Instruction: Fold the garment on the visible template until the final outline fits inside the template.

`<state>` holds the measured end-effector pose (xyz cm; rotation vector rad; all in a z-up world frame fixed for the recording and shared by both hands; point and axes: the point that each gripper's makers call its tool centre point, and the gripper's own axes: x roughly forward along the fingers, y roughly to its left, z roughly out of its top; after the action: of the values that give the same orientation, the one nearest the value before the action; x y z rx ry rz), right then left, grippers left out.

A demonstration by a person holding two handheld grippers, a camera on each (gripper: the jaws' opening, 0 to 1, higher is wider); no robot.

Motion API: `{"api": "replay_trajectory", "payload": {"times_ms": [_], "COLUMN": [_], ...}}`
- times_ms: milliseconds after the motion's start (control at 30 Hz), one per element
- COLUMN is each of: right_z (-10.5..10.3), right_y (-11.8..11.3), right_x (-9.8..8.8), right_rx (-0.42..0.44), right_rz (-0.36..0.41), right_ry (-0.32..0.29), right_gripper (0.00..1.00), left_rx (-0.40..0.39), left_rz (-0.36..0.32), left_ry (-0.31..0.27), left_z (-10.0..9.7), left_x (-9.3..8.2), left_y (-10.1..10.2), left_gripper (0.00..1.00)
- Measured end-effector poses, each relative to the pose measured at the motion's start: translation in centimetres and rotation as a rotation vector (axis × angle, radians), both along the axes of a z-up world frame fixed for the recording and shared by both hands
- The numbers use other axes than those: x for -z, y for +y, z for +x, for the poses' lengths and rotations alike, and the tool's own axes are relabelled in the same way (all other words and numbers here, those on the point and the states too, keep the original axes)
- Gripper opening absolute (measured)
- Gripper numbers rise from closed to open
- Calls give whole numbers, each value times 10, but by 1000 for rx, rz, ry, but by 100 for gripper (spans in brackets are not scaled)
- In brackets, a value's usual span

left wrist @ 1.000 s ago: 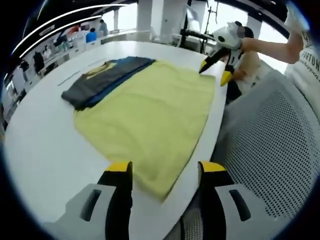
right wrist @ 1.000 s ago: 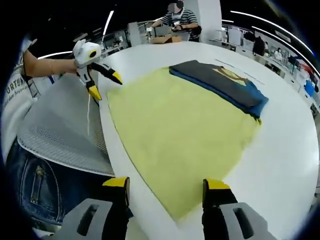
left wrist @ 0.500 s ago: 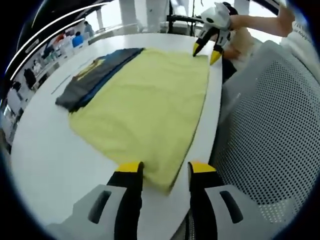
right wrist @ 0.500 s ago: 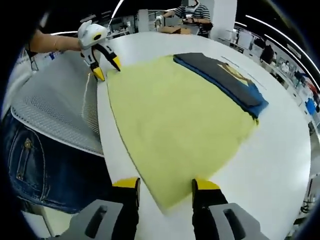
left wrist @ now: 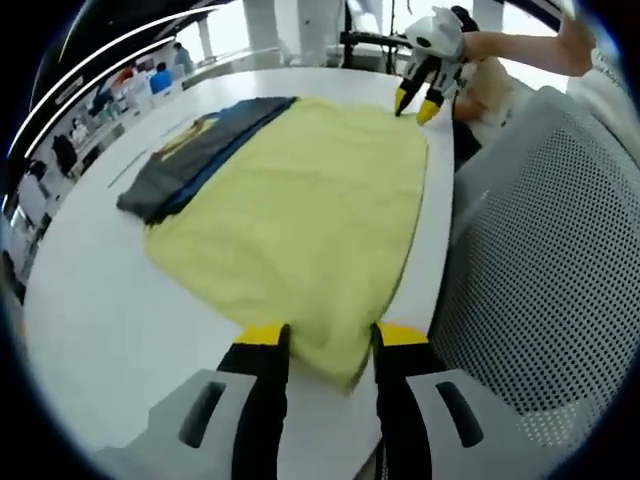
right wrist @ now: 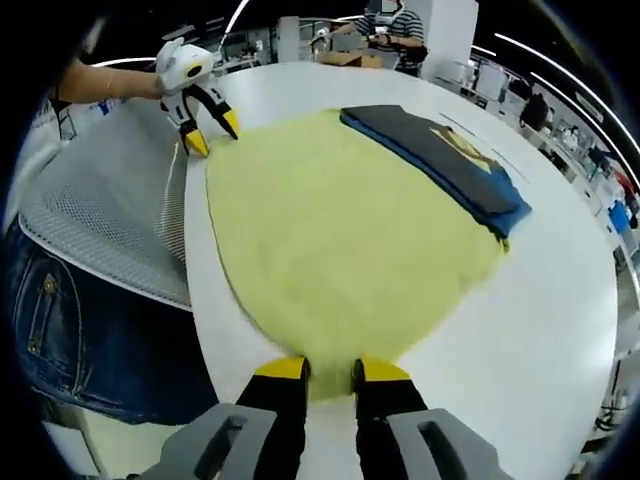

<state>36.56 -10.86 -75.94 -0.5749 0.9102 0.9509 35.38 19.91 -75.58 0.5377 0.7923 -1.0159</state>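
Yellow garment (left wrist: 300, 210) lies flat on the white table (left wrist: 90, 300), one side along the table's near edge, likely to put both corners in reach. Left gripper (left wrist: 323, 340) is nearly closed, pinching one corner; right gripper (right wrist: 330, 372) pinches the other. Folded dark clothes (right wrist: 440, 160) sit at the garment's far side.

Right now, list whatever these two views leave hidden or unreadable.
- Template: either view, no outline shows on the white table; the yellow garment may cover it.
- Print on the dark folded clothes: right gripper view, too small to read.
- Left gripper: left gripper view, cloth lies between the jaws, contact unclear.
- Right gripper: right gripper view, jaws near together at the hem, pinch not visible.
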Motion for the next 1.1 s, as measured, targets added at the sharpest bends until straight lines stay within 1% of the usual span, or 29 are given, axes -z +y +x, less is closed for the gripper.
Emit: {"api": "replay_trajectory", "payload": {"times_ms": [100, 300, 367, 467, 533, 633, 867, 933, 1100], "right_z": [1, 5, 6, 9, 8, 5, 0, -1, -8], "right_y": [0, -1, -1, -1, -2, -3, -2, -1, 0], "right_x": [0, 0, -1, -3, -4, -6, -14, -15, -17], "right_rx": [4, 10, 15, 25, 29, 32, 48, 55, 64], "right_rz": [4, 1, 4, 10, 17, 22, 39, 46, 53], "right_ry": [5, 0, -1, -10, -6, 0, -8, -9, -9], "right_gripper": [7, 2, 0, 0, 0, 0, 0, 0, 0], "left_rx": [14, 18, 19, 5, 1, -3, -40, -65, -73], "left_rz": [13, 27, 38, 27, 23, 7, -19, -13, 6], "left_ry": [-11, -19, -27, -24, -40, -47, -44, -33, -31], "left_z": [-1, 3, 5, 6, 7, 6, 3, 2, -2], "left_x": [1, 2, 2, 0, -4, -11, -18, -17, -17], "left_y": [-2, -2, -2, -2, -2, -2, -1, 2, 5], "left_gripper": [13, 5, 4, 2, 2, 1, 1, 1, 1]}}
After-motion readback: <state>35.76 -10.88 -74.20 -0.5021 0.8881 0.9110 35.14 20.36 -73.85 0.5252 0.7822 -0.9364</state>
